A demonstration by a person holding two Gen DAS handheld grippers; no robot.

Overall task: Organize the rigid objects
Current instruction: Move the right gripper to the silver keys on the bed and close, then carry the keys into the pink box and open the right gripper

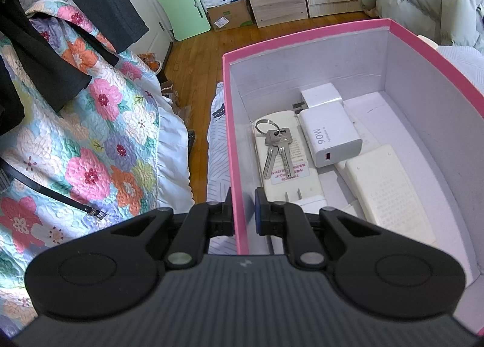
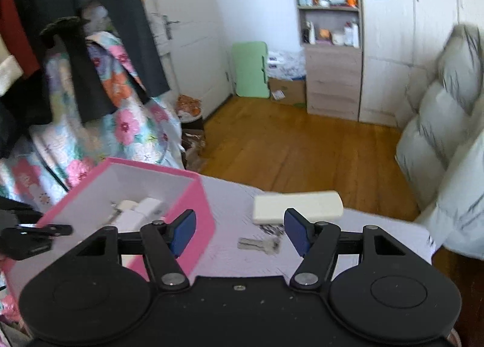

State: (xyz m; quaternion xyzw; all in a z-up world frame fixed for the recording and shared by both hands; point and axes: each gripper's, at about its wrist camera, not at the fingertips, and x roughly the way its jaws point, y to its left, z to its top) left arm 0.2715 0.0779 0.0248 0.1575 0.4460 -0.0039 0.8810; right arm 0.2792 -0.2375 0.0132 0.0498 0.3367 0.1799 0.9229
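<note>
White bedspread point(image 2: 230, 195): key point(image 2: 260, 244) between open right claw point(image 2: 240, 233).

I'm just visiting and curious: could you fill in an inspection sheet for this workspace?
Surface: pale patterned bedcover.
Job's things: pink box holds keys, 90W charger, smaller white plug, white remotes; outside lie a white remote and a key.
Clutter: floral quilt, dark clothes.
Grippers: left tool clamps the box wall; right tool open, empty.
Cables: nothing seen.
Surroundings: wood floor, shelves, green board.
</note>
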